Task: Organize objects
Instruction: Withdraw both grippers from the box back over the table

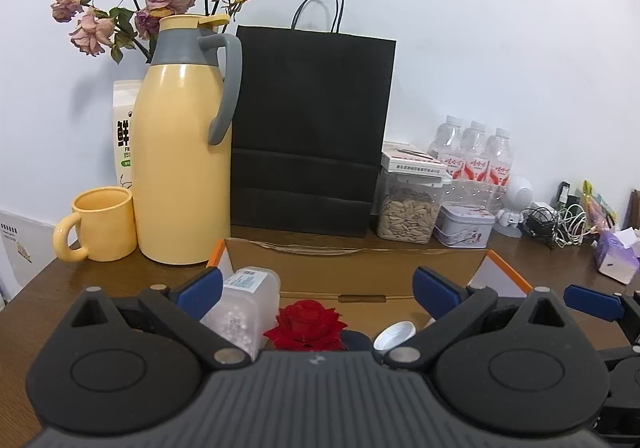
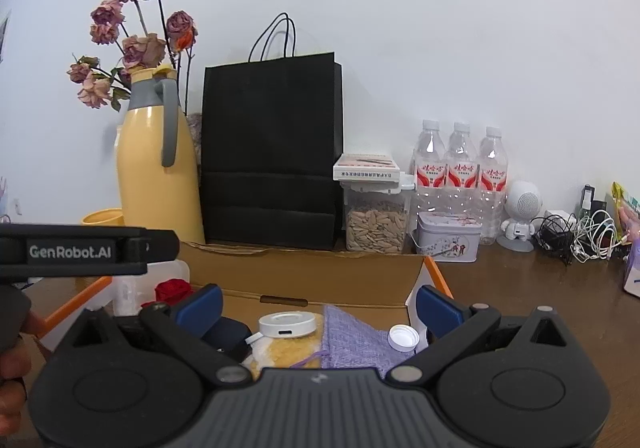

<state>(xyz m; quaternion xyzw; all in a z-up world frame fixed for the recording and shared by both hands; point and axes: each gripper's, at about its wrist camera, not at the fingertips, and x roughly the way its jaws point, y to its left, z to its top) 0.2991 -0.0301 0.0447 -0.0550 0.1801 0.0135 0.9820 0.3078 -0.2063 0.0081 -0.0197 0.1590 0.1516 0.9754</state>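
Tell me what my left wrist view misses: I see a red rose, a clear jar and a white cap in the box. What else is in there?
Observer: A white round puck with a port on its side sits mid-box, seen from the right wrist.
Operator: Anything soft under it?
Observer: Yes, a yellow fuzzy thing lies below it, beside a purple pouch.
Operator: Is the cap loose?
Observer: The cap rests on the pouch's right edge, with no bottle attached.
Operator: Is the right gripper free?
Observer: Right gripper is open, fingers empty.
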